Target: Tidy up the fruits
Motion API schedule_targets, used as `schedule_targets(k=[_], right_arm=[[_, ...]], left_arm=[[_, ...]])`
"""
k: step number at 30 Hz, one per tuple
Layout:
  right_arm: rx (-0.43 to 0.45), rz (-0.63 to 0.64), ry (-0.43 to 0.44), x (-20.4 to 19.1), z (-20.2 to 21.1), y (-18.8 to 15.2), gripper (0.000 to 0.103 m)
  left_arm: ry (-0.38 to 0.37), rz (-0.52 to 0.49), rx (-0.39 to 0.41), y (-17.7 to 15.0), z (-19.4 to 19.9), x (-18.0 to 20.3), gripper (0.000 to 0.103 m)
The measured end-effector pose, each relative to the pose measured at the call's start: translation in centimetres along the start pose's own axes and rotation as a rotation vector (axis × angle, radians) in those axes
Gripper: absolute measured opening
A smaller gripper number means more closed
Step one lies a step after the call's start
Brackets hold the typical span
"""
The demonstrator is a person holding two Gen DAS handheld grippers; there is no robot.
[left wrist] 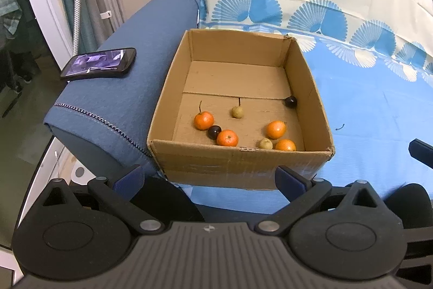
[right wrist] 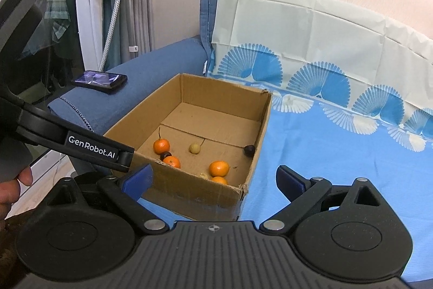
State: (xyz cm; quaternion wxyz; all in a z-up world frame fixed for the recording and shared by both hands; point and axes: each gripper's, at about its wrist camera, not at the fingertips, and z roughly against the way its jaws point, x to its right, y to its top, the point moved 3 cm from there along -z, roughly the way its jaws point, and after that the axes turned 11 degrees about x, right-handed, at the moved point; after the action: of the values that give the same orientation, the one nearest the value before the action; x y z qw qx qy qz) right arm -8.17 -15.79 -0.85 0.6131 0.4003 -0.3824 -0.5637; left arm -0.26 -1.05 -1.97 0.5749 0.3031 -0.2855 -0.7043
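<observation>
— Blue pads on the left gripper (left wrist: 209, 179) and right gripper (right wrist: 213, 180) — are they holding something?
— No, both spread wide with nothing between. Oranges (left wrist: 276, 129) and other small fruits sit inside the cardboard box (left wrist: 167, 96) on the blue cloth (left wrist: 365, 110).

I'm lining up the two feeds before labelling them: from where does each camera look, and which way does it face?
Left wrist: on the left gripper, looking down into the cardboard box; its open fingers show, plus a tip of the right gripper.
Right wrist: on the right gripper, further right and lower-angled; its open fingers, the left gripper and a hand show.
Shared: box, oranges, phone, blue cloth.
</observation>
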Motion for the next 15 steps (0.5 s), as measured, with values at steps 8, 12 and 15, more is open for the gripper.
schedule_targets(k=[8,12,15], right_arm=[[0.017,0.000,0.007,-0.18,0.53,0.07,0.099],[0.018,-0.003,0.009,-0.14,0.66,-0.04,0.099],[0.020,-0.009,0.011,-0.08,0.62,-0.06,0.102]], left_arm=[[0.045,-0.024,0.024,-0.23,0.69,0.27,0.103],[0.055,-0.029,0.014,-0.34,0.64,0.17,0.103],[0.050,-0.025,0.005,-0.45,0.61,0.02,0.103]])
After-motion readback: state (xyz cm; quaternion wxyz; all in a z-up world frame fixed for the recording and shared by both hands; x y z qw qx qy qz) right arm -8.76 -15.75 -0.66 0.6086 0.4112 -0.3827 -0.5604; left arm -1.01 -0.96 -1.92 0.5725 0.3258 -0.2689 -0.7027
